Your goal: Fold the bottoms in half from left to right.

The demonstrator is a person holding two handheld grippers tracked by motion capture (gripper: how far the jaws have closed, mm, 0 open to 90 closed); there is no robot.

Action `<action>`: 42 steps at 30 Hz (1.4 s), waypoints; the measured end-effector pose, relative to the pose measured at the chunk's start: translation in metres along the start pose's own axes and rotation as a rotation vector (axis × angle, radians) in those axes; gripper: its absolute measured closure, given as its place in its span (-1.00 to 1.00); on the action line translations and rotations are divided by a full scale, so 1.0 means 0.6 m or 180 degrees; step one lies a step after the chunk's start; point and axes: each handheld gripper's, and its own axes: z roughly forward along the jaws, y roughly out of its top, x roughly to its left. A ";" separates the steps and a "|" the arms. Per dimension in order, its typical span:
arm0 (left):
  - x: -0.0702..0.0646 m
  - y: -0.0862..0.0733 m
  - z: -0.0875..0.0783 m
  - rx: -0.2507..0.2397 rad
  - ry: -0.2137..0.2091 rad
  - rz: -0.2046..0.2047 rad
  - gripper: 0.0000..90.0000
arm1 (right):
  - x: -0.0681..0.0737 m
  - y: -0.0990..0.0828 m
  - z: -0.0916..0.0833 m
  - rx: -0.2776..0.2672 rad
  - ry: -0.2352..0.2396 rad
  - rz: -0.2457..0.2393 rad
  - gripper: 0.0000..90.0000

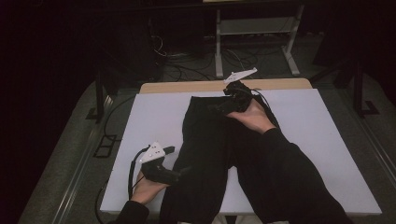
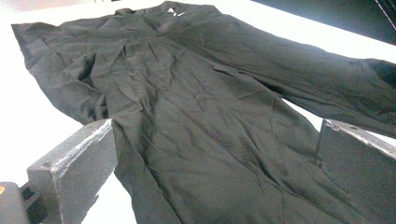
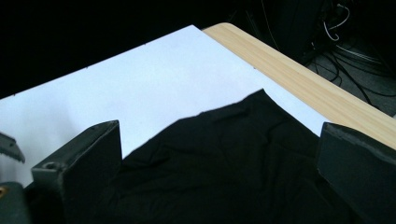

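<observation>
High view showed both grippers, left gripper [image 1: 183, 171] and right gripper [image 1: 215, 107], open and empty at a limp, light black garment [image 1: 210, 154], best pinched at its edges.

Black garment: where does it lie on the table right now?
In the high view the black garment lies spread down the middle of the white table, running from near the far wooden edge to the near edge, between the left gripper and right gripper.

Left tool [image 1: 180, 171] gaping (near edge); right tool [image 1: 215, 107] gaping, arm outstretched.
</observation>
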 end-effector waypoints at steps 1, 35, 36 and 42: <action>0.000 0.000 0.000 0.0003 0.0001 0.0006 -1.00 | 0.001 0.002 0.005 0.0001 0.0003 0.0005 -0.99; 0.001 0.000 0.000 -0.0016 -0.0018 -0.0018 -1.00 | -0.009 0.032 0.125 0.0012 -0.0130 0.0156 -0.99; 0.001 0.000 0.000 -0.0017 -0.0018 -0.0013 -1.00 | -0.010 0.033 0.128 0.0011 -0.0135 0.0149 -0.99; 0.001 0.000 -0.001 -0.0021 -0.0024 -0.0011 -1.00 | -0.012 0.039 0.147 0.0007 -0.0192 0.0172 -1.00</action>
